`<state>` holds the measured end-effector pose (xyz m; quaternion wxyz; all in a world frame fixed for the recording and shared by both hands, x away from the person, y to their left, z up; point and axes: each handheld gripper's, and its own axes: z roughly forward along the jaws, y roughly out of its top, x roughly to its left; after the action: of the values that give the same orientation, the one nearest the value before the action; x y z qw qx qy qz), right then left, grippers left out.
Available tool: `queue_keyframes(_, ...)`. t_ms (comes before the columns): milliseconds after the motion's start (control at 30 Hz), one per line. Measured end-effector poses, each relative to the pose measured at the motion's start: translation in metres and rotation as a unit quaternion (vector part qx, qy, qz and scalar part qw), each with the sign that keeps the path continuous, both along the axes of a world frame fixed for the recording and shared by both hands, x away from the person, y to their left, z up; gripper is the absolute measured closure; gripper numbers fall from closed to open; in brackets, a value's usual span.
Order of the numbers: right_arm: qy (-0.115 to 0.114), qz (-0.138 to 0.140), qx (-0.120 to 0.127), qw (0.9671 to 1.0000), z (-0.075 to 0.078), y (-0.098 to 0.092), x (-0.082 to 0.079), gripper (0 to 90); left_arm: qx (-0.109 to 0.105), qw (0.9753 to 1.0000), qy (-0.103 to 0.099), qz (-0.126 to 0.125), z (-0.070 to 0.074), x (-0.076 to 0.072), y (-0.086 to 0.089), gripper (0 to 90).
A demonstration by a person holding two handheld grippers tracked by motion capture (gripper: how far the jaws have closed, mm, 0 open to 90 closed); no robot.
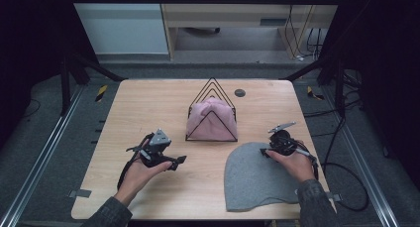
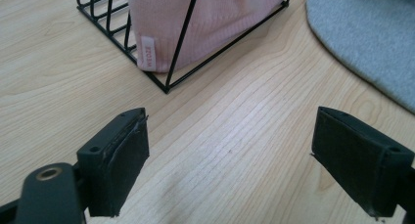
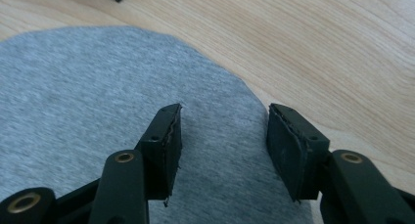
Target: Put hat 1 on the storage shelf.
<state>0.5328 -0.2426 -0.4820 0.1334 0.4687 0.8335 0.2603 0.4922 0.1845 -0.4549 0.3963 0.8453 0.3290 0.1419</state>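
My right gripper [image 3: 222, 136] sits half open over the grey hat's [image 3: 88, 106] far edge, gripping nothing. Left gripper [image 2: 230, 155] is wide open and empty, over bare table [image 2: 235, 116] near the pink hat [image 2: 195, 23].

grey floor [image 1: 44, 123], pale wooden cabinet [image 1: 223, 14] behind, dark curtains [image 1: 29, 38] at sides.

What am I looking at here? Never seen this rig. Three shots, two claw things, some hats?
No robot: a person holds a hand-held two-jaw gripper in each hand. The high view looks down on the light wooden table from above the person's side. The other two pictures come from cameras riding on each gripper, looking along its black jaws.

On the table stand a black triangular wire rack with a pink knitted hat tucked inside it, and a flat grey knitted beanie lying nearer the person.

The left gripper hovers open over bare wood, holding nothing. The right gripper is open over the grey beanie's edge, jaws apart, nothing gripped yet.
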Motion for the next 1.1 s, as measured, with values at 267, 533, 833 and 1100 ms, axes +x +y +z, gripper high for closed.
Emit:
queue_keyframes(267,0.001,0.011,0.000,0.9999,0.000,-0.001,-0.002,62.2,0.007,0.9999,0.003,0.007,-0.004,-0.001,0.002,14.5)
queue_keyframes(533,0.004,0.038,0.015,0.9992,-0.001,0.000,-0.007,83.4,0.008,0.9998,0.010,0.014,-0.008,0.000,0.004,15.8)
queue_keyframes(833,-0.021,0.054,0.052,0.9970,0.015,0.000,-0.018,86.5,0.012,0.9994,0.008,0.031,-0.011,0.000,0.007,17.2)
queue_keyframes(1100,-0.048,0.079,0.086,0.9920,0.042,0.006,-0.037,86.6,-0.004,0.9998,0.021,0.001,-0.012,-0.002,0.002,14.5)
